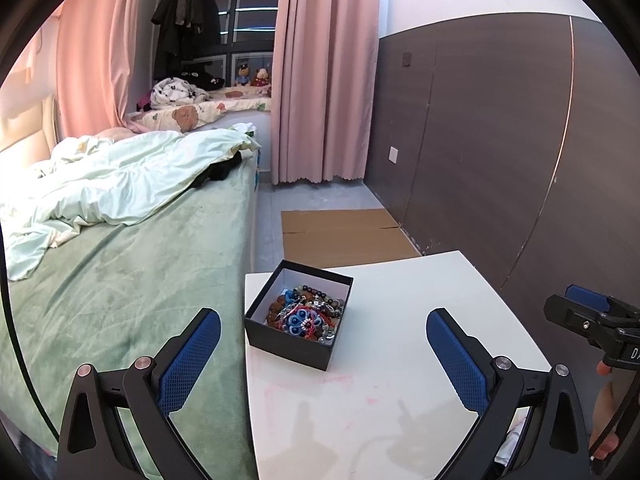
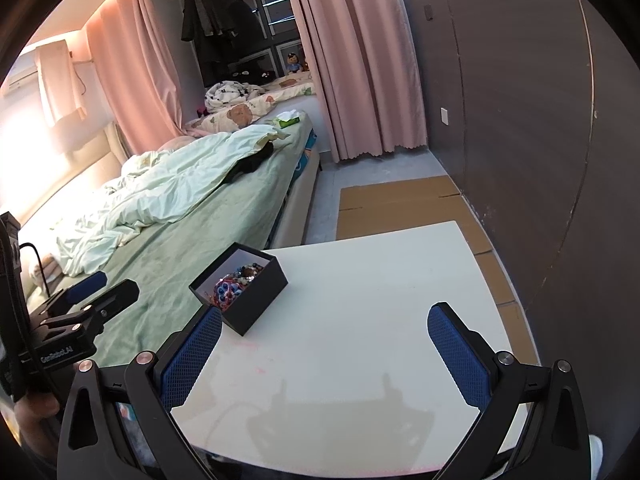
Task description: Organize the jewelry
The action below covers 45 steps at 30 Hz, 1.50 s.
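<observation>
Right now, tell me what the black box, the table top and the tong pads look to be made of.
Black box: likely rigid cardboard, matte black outside, pale lining, thin straight walls.
Table top: smooth white board, probably laminate or painted wood; slight sheen, faint pink marks.
Pads on the left tongs: blue, diamond-textured, seemingly rubber or plastic, on black plastic fingers. Right tongs look the same.

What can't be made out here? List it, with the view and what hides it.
- Single pieces in the tangled bead jewelry pile: overlapping, too small, both views.
- Most of that pile in the right wrist view: hidden by the black square cardboard box near wall.
- White table front edge: cut off by both frames.
- Floor under the flattened brown cardboard sheet.
</observation>
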Each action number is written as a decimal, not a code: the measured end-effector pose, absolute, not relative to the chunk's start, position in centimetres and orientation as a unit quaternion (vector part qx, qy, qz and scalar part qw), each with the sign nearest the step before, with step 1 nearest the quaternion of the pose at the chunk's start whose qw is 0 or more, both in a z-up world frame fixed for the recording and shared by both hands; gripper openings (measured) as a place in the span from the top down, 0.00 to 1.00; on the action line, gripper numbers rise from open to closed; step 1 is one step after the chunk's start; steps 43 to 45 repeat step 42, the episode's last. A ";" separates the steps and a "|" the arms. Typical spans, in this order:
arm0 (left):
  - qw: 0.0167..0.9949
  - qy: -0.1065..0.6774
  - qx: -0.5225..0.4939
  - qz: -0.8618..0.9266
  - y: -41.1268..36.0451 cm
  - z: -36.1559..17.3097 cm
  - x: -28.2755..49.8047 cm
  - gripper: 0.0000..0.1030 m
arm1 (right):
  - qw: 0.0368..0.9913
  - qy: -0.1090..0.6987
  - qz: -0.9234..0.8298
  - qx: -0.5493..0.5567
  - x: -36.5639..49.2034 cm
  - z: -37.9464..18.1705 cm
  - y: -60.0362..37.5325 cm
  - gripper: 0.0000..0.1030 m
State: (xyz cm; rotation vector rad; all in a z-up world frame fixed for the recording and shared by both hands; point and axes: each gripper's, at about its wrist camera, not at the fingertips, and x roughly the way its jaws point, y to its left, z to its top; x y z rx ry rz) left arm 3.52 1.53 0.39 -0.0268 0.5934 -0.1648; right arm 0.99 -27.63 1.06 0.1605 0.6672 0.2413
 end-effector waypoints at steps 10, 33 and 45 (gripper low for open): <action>0.953 0.293 -0.016 -0.082 1.4 0.4 3.5 0.00 | 0.935 0.325 0.118 0.080 1.1 1.0 -27.5 0.00; 0.954 0.288 -0.015 -0.079 2.0 0.6 3.0 0.00 | 0.935 0.327 0.116 0.077 1.0 0.7 -27.1 0.00; 0.952 0.294 -0.013 -0.083 2.2 0.4 3.3 0.00 | 0.933 0.334 0.108 0.084 1.3 0.2 -27.1 0.00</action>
